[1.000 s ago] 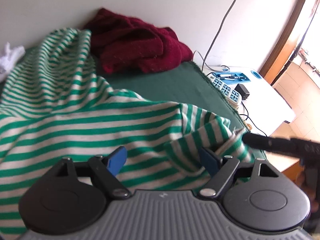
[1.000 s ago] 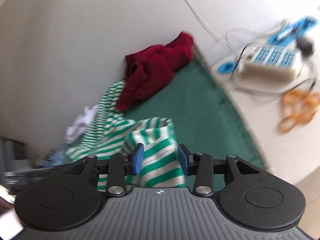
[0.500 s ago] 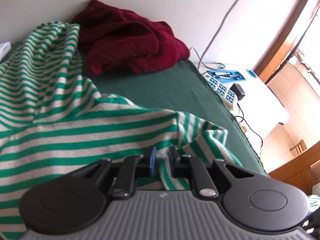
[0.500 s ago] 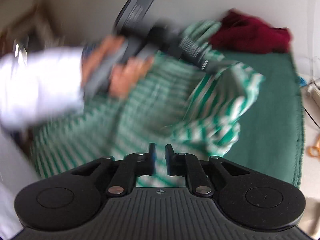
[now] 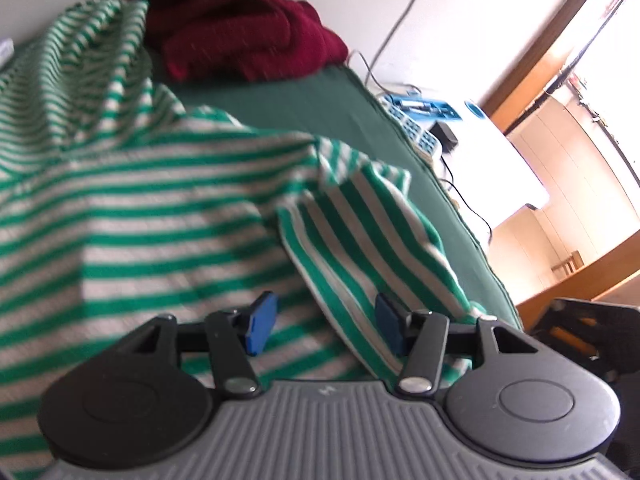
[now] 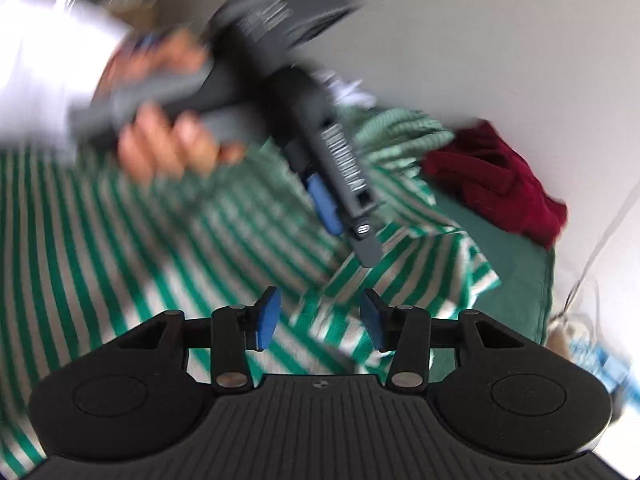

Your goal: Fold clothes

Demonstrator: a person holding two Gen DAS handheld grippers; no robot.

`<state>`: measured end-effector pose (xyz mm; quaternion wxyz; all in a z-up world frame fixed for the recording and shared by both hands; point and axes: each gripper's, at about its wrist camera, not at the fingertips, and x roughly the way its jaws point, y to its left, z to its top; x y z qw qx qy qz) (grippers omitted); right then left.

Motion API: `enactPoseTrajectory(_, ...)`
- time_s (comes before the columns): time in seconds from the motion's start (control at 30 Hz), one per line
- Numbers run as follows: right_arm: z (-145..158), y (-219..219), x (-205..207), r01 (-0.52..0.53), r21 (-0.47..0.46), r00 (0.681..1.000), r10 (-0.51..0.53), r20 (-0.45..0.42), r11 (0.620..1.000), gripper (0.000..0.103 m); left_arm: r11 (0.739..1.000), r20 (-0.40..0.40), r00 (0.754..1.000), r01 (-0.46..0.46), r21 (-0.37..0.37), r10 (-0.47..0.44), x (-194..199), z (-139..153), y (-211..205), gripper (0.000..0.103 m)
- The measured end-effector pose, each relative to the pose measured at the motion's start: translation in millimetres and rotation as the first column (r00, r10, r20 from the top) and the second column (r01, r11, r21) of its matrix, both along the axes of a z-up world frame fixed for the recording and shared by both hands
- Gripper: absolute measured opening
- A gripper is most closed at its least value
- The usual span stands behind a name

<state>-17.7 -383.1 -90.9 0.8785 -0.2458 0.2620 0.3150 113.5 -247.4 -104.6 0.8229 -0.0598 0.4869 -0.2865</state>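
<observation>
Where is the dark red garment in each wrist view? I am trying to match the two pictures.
Left wrist: the dark red garment lies crumpled at top centre, against the wall, beyond the striped shirt.
Right wrist: it sits at the right, mid-height, also against the wall.
Shared landmark: the green cloth under it, seen in both.

The striped shirt (image 5: 168, 216) has been released: both the left hand-held gripper (image 5: 326, 322) and right hand-held gripper (image 6: 318, 320) have just been opened.
</observation>
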Motion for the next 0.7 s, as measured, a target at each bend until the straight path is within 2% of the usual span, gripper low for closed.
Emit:
enactPoseTrajectory(0.03,-7,2,-2,-0.015,-0.045,1.0,0.016,0.013,0.999,0.048,1.0,-0.006,1.0,-0.002,-0.009,0.002,-2,0,0,0.057)
enactPoseTrajectory(0.1,-13,-1,-4,0.002,-0.076,0.999,0.002,0.046,0.997,0.033,1.0,-0.021,1.0,-0.009,-0.026,0.008,-6,0,1,0.057)
enactPoseTrajectory(0.13,-10,-6,0,0.042,-0.041,0.998,-0.04,0.04,0.998,0.01,0.999,-0.029,0.999,-0.014,-0.035,0.013,-8,1,3,0.057)
enactPoseTrajectory(0.17,-8,-11,5,0.085,-0.003,0.996,-0.084,0.03,0.996,0.005,0.999,-0.036,0.999,-0.016,-0.043,0.015,-10,3,5,0.057)
enactPoseTrajectory(0.33,12,-37,15,0.213,0.175,0.976,-0.218,0.01,0.961,0.005,0.995,-0.085,0.996,-0.029,-0.095,0.021,-16,5,8,0.058)
enactPoseTrajectory(0.5,17,-46,23,0.286,0.255,0.956,-0.293,-0.012,0.924,0.005,0.977,-0.176,0.984,-0.055,-0.206,0.019,-16,-1,4,0.059)
enactPoseTrajectory(0.57,18,-50,19,0.291,0.264,0.955,-0.297,-0.019,0.92,0.005,0.968,-0.197,0.98,-0.073,-0.242,0.024,-15,-3,3,0.064)
enactPoseTrajectory(0.7,16,-52,11,0.29,0.243,0.956,-0.294,-0.02,0.926,0.005,0.943,-0.213,0.976,-0.116,-0.311,0.05,-8,0,9,0.066)
